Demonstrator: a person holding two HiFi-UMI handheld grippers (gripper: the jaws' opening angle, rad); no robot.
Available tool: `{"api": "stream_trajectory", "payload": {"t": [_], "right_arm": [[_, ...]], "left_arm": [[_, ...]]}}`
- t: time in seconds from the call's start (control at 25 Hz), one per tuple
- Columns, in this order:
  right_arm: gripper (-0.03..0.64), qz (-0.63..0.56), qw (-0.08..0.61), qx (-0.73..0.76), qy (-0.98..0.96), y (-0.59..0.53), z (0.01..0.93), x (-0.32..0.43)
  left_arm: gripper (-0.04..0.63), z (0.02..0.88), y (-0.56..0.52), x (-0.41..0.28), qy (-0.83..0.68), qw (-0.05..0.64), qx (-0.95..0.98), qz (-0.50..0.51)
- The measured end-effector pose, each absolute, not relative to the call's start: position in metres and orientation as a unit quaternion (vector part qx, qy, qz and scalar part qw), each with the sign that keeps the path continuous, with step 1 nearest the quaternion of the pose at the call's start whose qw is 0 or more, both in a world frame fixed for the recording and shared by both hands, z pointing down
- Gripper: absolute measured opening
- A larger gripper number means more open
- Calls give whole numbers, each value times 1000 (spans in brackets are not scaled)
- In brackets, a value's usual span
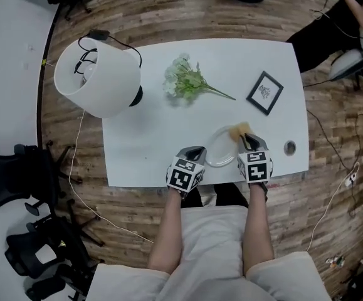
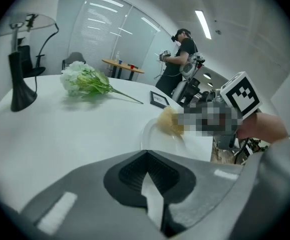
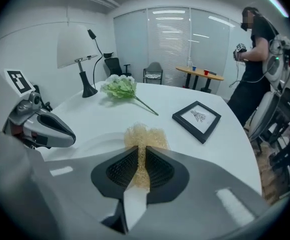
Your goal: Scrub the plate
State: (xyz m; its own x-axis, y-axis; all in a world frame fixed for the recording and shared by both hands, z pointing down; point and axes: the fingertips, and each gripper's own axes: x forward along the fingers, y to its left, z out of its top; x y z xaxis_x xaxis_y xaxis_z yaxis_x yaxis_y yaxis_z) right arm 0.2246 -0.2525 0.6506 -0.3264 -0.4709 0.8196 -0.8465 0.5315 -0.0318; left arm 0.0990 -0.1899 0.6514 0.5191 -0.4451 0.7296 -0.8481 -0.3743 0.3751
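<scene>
Only the right gripper view shows the right gripper (image 3: 137,153) clenched on a yellowish mesh scouring pad (image 3: 145,135), which bulges past its tips onto the plate (image 1: 222,149) just ahead. The left gripper (image 2: 147,156) has its jaws pressed together and empty, with the plate's rim at their tips. The head view places the plate between both grippers.

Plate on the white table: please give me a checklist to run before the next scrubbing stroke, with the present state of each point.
1. Yellow mesh scrubber clamped in the right tool: ok.
2. Scrubber over the clear round plate, at its far rim: ok.
3. Left tool jaws together at the plate's near rim; rim really clamped: cannot tell.
4. Plate wholly on the white table: ok.
5. Black picture frame and green flower bunch apart from the plate: ok.
</scene>
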Motion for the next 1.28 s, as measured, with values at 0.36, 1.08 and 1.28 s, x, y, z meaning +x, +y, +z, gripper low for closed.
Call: {"api": "stream_trajectory", "payload": {"t": [0.36, 1.08, 1.28], "right_arm": [[69, 199, 429, 377, -797, -255, 654, 211], [69, 212, 408, 380, -802, -220, 660, 204], [69, 227, 401, 390, -797, -201, 661, 204]], "left_arm": [[0, 664, -148, 112, -502, 425, 722, 213], [0, 676, -134, 129, -447, 414, 759, 229], [0, 672, -136, 128, -444, 423, 765, 197]]}}
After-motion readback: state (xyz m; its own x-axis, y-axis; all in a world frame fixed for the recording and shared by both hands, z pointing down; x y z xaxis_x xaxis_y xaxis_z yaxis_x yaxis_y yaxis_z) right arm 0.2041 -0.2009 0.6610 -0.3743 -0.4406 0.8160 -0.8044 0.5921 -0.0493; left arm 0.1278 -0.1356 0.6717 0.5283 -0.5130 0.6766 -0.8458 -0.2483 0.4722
